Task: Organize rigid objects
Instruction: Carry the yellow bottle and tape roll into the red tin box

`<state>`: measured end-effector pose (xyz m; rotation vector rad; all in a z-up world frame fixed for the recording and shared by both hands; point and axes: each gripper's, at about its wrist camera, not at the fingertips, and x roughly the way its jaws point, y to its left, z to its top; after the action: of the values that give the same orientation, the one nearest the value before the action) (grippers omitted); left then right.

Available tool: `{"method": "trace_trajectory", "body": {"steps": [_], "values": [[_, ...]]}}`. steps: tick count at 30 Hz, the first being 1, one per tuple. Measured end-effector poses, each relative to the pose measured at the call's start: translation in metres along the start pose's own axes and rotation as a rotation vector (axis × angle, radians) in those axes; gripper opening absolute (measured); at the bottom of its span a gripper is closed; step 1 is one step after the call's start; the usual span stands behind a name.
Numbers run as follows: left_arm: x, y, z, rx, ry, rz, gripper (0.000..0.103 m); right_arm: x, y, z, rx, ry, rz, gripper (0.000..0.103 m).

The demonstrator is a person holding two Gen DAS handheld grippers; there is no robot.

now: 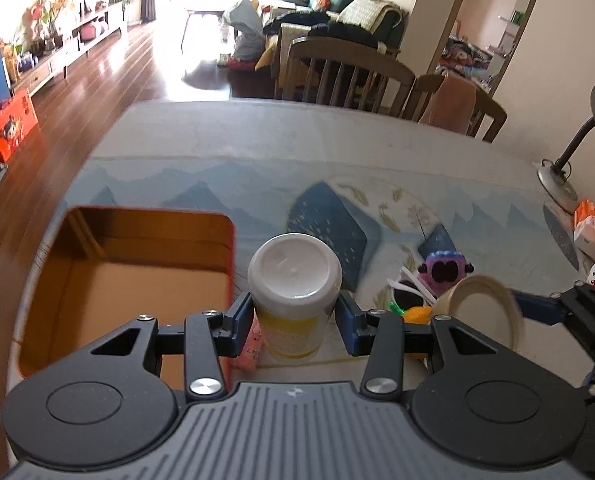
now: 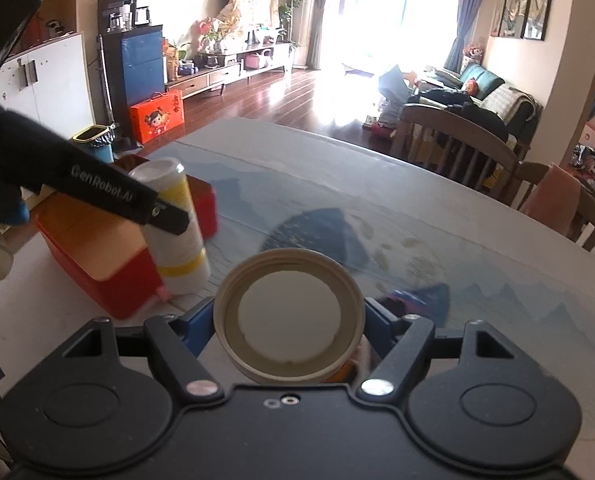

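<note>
My left gripper (image 1: 293, 316) is shut on a white bottle with yellow bands (image 1: 293, 292), held upright just right of an open red tin box (image 1: 129, 280). The same bottle (image 2: 177, 228) and the left gripper (image 2: 165, 216) show in the right wrist view, beside the red box (image 2: 97, 248). My right gripper (image 2: 289, 320) is shut on a beige round lid (image 2: 289, 316), its open side facing the camera. The lid also shows in the left wrist view (image 1: 481, 308), held by the right gripper (image 1: 517, 308). A purple toy figure (image 1: 441, 270) lies on the table among small items.
The table carries a blue mountain-pattern cloth (image 1: 297, 184). A desk lamp (image 1: 569, 160) and packets (image 1: 593, 228) stand at the right edge. Wooden chairs (image 1: 349, 76) line the far side. A pink small item (image 1: 253, 348) lies by the bottle's base.
</note>
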<state>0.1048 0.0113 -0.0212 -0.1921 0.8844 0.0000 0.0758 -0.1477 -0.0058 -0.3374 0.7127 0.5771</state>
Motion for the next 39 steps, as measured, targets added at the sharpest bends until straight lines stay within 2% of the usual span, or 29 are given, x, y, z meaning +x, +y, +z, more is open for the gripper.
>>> {"method": "trace_trajectory", "body": {"steps": [12, 20, 24, 29, 39], "values": [[-0.018, 0.076, 0.012, -0.018, -0.029, 0.056, 0.043, 0.028, 0.071, 0.039, -0.056, -0.031, 0.06, 0.076], [0.0, 0.124, 0.014, -0.007, 0.044, 0.137, 0.043, 0.065, 0.107, 0.055, -0.103, -0.017, 0.103, 0.076], [0.014, 0.138, 0.017, 0.02, 0.082, 0.166, 0.043, 0.083, 0.122, 0.059, -0.137, -0.007, 0.116, 0.076], [0.031, 0.148, 0.019, 0.022, 0.11, 0.165, 0.043, 0.103, 0.131, 0.062, -0.162, 0.024, 0.122, 0.076], [0.045, 0.157, 0.036, 0.02, 0.064, 0.177, 0.043, 0.133, 0.148, 0.061, -0.194, 0.076, 0.094, 0.076]]}}
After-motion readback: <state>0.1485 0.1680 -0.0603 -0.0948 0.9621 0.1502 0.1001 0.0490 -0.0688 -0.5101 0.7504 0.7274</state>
